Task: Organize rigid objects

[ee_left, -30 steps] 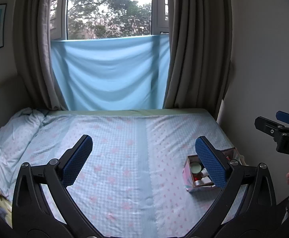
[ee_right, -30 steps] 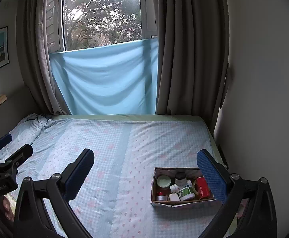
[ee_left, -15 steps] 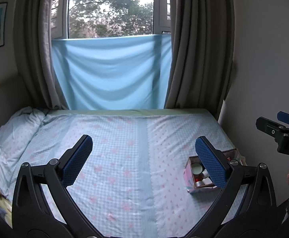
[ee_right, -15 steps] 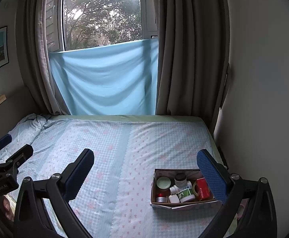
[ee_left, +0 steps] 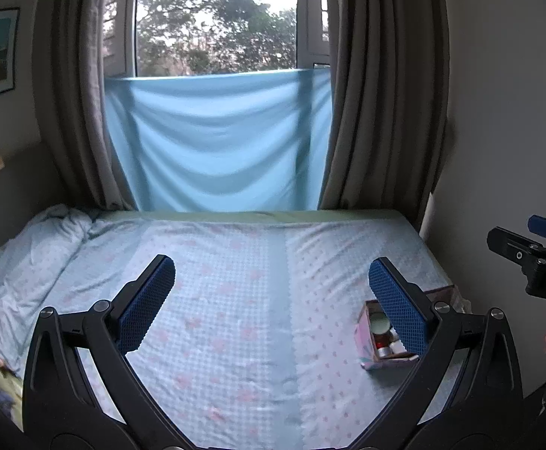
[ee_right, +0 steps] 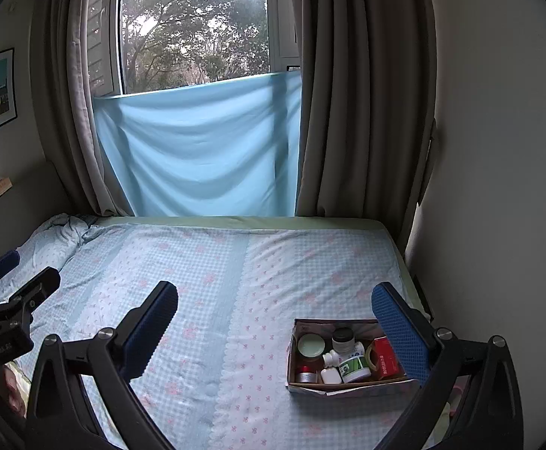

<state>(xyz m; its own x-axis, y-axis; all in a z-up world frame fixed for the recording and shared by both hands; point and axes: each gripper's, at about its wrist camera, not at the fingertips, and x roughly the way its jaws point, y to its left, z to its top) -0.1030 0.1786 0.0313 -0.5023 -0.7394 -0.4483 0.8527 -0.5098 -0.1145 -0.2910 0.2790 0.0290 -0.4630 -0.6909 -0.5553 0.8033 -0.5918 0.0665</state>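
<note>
Both grippers held above the bed (ee_right: 235, 281), each with jaws spread wide and holding nothing. Left gripper (ee_left: 273, 296) aimed over the middle of the checked sheet; right gripper (ee_right: 274, 315) a little nearer to the wall side. Each gripper also visible at the edge of the other's view.

Cardboard box (ee_right: 348, 384) resting on the bed at about 4 o'clock in the right wrist view, near the mattress edge by the wall, partly behind the right blue pad. Inside it, packed close together: a round tin with pale green lid (ee_right: 311, 345), a dark-capped jar (ee_right: 342, 336), a small white bottle (ee_right: 331, 375), a white tub with green label (ee_right: 354, 365), a red-lidded jar (ee_right: 304, 371) and a red carton (ee_right: 385, 356). Same box (ee_left: 381, 341) at 4 o'clock in the left wrist view, mostly hidden by the pad.

No loose rigid item visible elsewhere on the sheet; only a crumpled blanket (ee_right: 59, 232) at 10 o'clock. Fits equally a finished gathering into the box, or contents waiting to be taken out and arranged. Not possible to decide from this alone.
</note>
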